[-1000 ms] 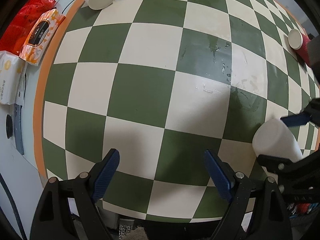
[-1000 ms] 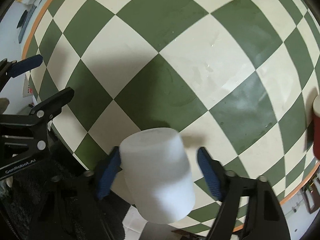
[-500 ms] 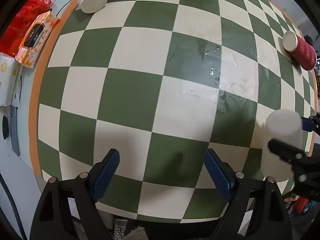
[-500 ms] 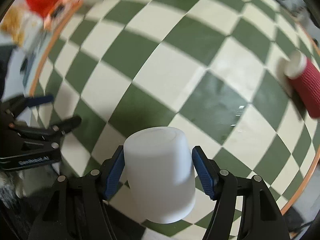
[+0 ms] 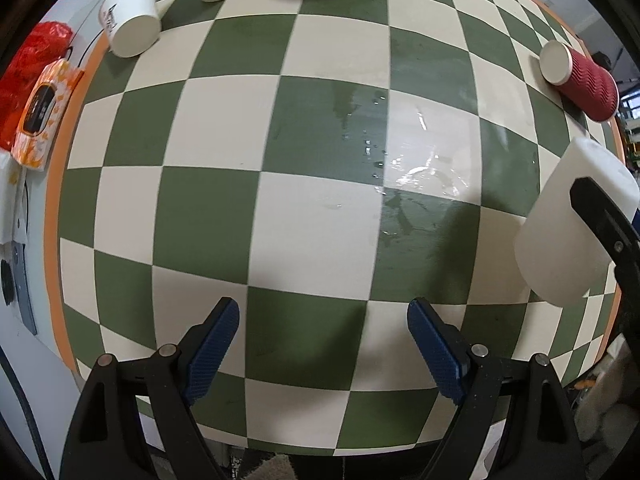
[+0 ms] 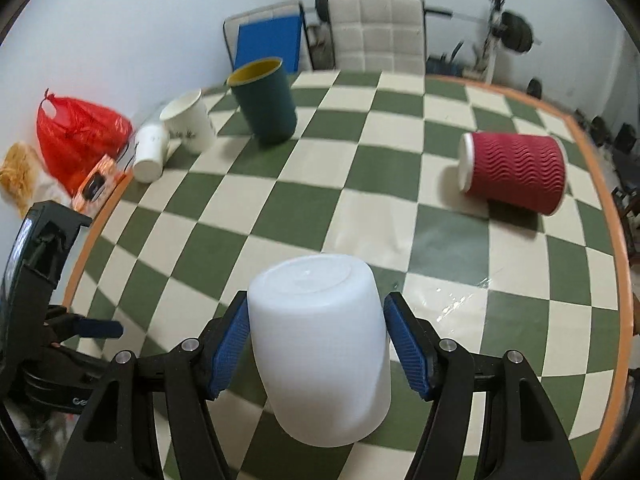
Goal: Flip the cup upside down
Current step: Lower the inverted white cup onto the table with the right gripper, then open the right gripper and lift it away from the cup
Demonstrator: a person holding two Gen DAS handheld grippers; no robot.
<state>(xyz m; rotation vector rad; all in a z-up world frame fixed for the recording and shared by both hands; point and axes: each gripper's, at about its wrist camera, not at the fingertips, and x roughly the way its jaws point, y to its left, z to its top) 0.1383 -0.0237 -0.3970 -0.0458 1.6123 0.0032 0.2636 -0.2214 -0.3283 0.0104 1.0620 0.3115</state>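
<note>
My right gripper [image 6: 316, 344] is shut on a white plastic cup [image 6: 320, 344], its blue pads pressed on both sides. The cup is upside down, base up and mouth down, held low over the green-and-cream checkered table [image 6: 360, 184] near its front edge. I cannot tell whether its rim touches the table. The same cup [image 5: 568, 228] shows at the right of the left wrist view, tilted, with a black finger of the right gripper across it. My left gripper [image 5: 324, 348] is open and empty above the table's near edge.
A red ribbed paper cup [image 6: 516, 172] lies on its side at the right. A dark green cup [image 6: 266, 100], a white printed cup [image 6: 188, 122] and a toppled white cup [image 6: 150, 152] stand at the back left. A red bag [image 6: 76, 136] and a tissue pack [image 5: 40, 116] lie left. A water puddle [image 5: 420, 168] wets the middle.
My right gripper has swung upward with the white cup, turning it from pointing down at the table to base-up, mouth-down. The left gripper has stayed open and drifted slightly.
</note>
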